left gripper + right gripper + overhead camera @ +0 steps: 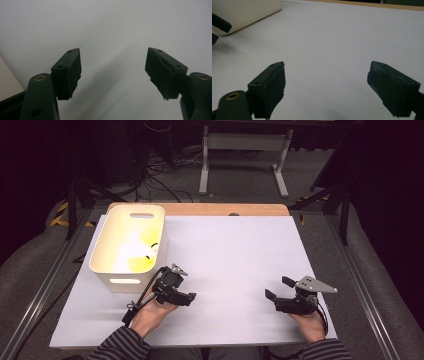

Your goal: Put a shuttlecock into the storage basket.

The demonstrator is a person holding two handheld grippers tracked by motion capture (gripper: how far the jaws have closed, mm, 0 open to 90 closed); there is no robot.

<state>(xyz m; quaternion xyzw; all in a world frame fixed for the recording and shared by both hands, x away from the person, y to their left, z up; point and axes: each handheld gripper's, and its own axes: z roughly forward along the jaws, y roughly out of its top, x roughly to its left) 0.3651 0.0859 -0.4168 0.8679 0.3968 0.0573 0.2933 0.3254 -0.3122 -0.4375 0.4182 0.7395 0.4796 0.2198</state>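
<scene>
Here we are above the table, and the left gripper [189, 298] sits low on the white sheet-covered tabletop [235, 255], held in the person's left hand [150, 312], just beside the near right corner of the cream plastic bin with cut-out handles [127, 245]. In its own view the left gripper [113, 71] shows both black jaws standing wide apart, bare white surface between them, nothing clamped, and a sliver of the cream bin's wall [7, 80] at the left edge. Inside the bin, from above, something yellow [142, 252] lies on the floor toward the right side, with a small dark curved mark on it; what it is I cannot tell, the glare washes it out. Over on the other side, the right gripper [277, 288], with its grey three-cornered plate [315, 284] on top, rests in the right hand [310, 322], well apart from the left one and pointing left across the table. The right gripper [327, 85] in its own view has its jaws spread wide as well, only white tabletop between the pads. Farther off in that view the cream bin [247, 12] sits at the upper left. Beyond the white surface runs the table's wooden edge [225, 209], striped sleeves [117, 347] entering from below.
</scene>
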